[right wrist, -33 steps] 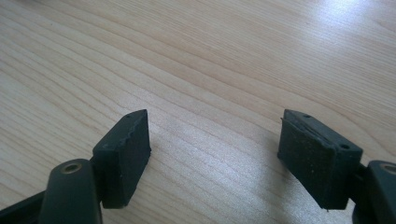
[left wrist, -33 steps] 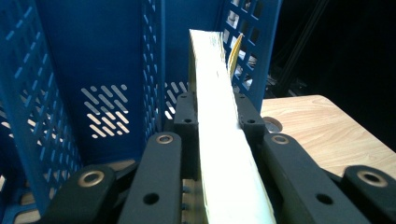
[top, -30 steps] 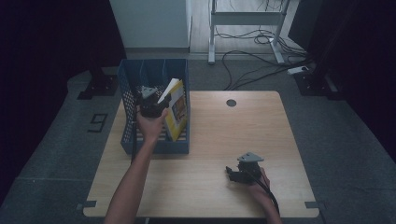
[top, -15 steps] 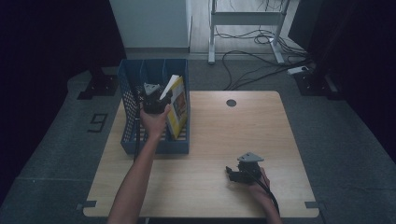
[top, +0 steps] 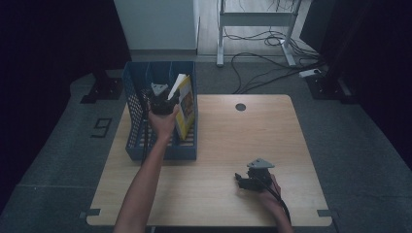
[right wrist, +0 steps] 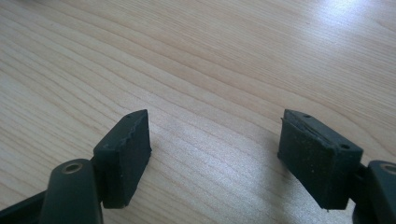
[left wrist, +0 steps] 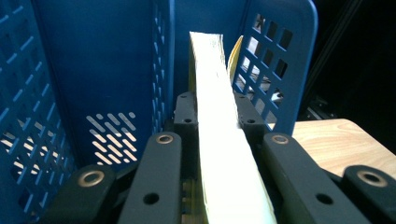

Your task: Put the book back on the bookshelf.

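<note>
Blue plastic walls, pierced with slanted slots, stand on both sides of the left gripper (left wrist: 212, 154) in its own view — it sits down inside the file rack (top: 137, 127), its two black jaws clamped on the pale page edge of a yellow book (left wrist: 219, 140). The book runs up between the pads and away from the camera, its page block facing the lens and a sliver of yellow cover showing behind it near the rack's far corner.

From the high view, the rack stands on the left part of the wooden table (top: 223, 141), near its far-left corner, and the book (top: 183, 104) stands tilted in the rack's right-hand compartment, with its top corner rising above the rim. The left gripper (top: 160, 99) grips it from the left side, and the person's left hand (top: 163, 124) and forearm reach in from the bottom edge.

The right gripper (top: 245, 180) rests low at the near right part of the table, well apart from the rack, with its grey three-cornered plate on top and a cable trailing back past the right hand (top: 268, 194). In its own view the right gripper (right wrist: 215, 154) has its jaws spread wide — bare wood grain between the pads.
</note>
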`<action>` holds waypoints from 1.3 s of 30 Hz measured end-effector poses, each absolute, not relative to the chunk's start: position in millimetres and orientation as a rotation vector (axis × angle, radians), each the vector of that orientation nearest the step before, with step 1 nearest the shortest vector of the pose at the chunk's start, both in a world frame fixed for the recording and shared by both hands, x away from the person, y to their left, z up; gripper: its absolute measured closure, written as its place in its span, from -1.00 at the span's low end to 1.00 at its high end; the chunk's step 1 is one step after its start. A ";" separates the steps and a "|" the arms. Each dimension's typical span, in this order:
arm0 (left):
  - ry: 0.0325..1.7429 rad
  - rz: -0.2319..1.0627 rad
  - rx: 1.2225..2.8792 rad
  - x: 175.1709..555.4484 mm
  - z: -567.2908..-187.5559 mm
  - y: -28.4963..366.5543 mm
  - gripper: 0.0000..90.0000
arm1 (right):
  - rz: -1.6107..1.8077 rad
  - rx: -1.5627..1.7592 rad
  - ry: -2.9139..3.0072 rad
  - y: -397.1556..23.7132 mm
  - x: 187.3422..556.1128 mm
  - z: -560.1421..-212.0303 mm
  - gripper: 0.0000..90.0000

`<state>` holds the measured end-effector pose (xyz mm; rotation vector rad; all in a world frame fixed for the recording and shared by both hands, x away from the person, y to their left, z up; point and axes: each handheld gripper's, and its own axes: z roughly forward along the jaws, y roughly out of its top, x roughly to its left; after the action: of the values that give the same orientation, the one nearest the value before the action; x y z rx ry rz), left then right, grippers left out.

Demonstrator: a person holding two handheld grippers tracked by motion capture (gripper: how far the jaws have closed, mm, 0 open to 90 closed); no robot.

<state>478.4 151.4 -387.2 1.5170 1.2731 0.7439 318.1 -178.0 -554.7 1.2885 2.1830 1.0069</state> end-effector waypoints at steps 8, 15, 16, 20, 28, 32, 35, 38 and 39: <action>1.281 0.765 1.508 482.1 -391.0 149.6 0.68 | 1.006 1.289 2.183 -178.1 318.1 -554.7 -0.46; 1.285 0.774 1.491 485.2 -392.0 145.8 0.68 | 1.006 1.288 2.184 -178.1 318.1 -554.6 -0.46; 1.283 0.781 1.494 485.7 -392.5 144.6 0.68 | 1.007 1.289 2.183 -178.0 318.1 -554.7 -0.46; 1.294 0.788 1.483 487.8 -394.2 141.9 0.68 | 1.006 1.288 2.183 -178.1 318.1 -554.7 -0.46; 1.291 0.810 1.494 487.6 -401.5 135.6 0.68 | 1.006 1.288 2.185 -178.1 318.1 -554.6 -0.46; 1.293 0.814 1.493 486.9 -402.1 133.6 0.68 | 1.006 1.288 2.183 -178.0 318.0 -554.7 -0.46; 1.295 0.815 1.491 486.9 -402.2 133.2 0.68 | 1.005 1.288 2.183 -178.0 318.0 -554.7 -0.46; 1.299 0.814 1.486 487.2 -402.3 133.4 0.67 | 1.005 1.288 2.183 -178.0 318.0 -554.7 -0.46; 1.297 0.814 1.487 487.0 -402.4 133.4 0.67 | 1.005 1.288 2.183 -178.0 318.0 -554.7 -0.46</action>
<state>487.0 133.4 -402.4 1.4865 1.2971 0.8142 318.0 -178.0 -554.7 1.2876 2.1826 1.0051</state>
